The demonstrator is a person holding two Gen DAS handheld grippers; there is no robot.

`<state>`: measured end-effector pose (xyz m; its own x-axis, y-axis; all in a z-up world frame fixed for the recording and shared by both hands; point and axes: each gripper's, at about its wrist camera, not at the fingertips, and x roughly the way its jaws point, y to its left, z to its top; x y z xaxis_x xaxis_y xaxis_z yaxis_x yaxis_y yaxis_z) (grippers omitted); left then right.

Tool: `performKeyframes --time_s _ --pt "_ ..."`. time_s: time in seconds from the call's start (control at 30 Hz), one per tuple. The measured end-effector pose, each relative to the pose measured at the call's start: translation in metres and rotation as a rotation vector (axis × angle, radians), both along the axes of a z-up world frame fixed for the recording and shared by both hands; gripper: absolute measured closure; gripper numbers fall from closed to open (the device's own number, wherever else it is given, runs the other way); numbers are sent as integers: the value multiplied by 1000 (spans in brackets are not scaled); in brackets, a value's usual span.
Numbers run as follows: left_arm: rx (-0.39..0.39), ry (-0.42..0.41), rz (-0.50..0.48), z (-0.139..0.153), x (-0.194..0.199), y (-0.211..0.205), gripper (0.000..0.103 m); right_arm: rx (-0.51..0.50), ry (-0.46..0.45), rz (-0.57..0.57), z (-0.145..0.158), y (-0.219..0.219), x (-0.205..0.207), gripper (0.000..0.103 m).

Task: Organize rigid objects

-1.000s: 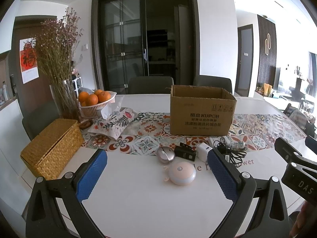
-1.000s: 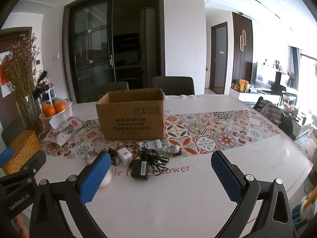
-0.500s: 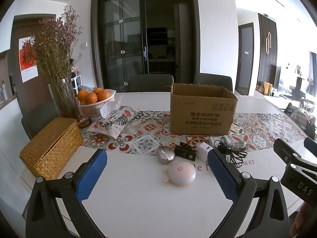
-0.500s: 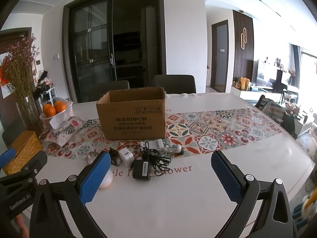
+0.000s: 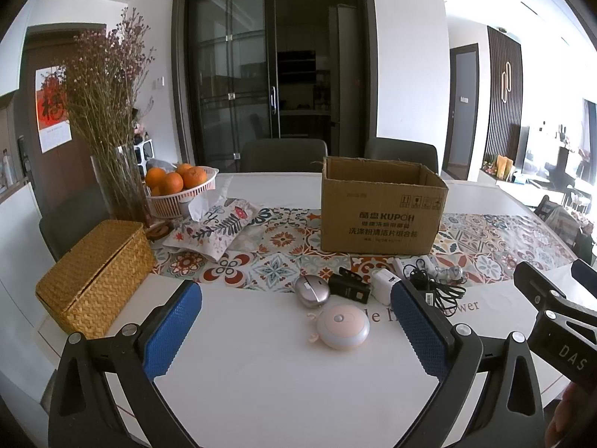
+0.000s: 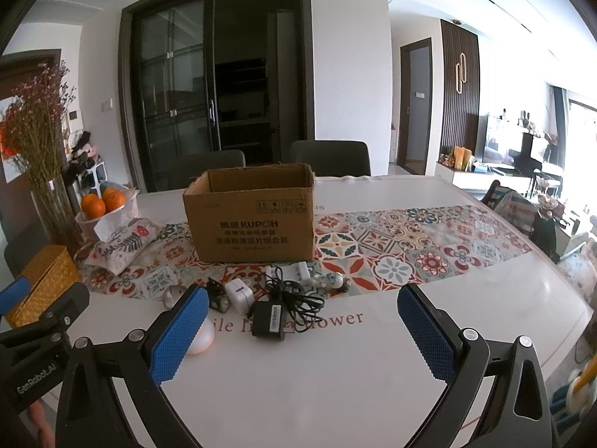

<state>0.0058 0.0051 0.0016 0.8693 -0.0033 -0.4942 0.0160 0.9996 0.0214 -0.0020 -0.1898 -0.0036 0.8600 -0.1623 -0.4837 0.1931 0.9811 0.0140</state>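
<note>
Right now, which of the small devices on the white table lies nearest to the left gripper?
The round pale pink device, alone on bare white table. The grey oval mouse, black adapter and white charger cube lie farther back, toward the cardboard box.

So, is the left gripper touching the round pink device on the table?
Apart. In the left wrist view, the left gripper is open, and the round pink device lies untouched between its fingers.

Bright daylight floods in from around 3 o'clock, blowing out the windows (image 6: pixel 582 138) there. The white table (image 5: pixel 283 380) shows soft glare. Fisheye bending and black vignetting mark all corners.
</note>
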Motion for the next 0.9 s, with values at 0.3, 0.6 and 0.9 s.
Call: performKeyframes --time_s 0.3,0.6,0.9 --pt "-2 2 0 0 -1 0 0 1 -1 -1 0 1 1 0" --pt "-9 17 -4 -4 -1 0 0 2 3 0 0 1 1 0" --pt "-8 35 -7 -8 1 0 0 5 12 4 -5 1 2 0"
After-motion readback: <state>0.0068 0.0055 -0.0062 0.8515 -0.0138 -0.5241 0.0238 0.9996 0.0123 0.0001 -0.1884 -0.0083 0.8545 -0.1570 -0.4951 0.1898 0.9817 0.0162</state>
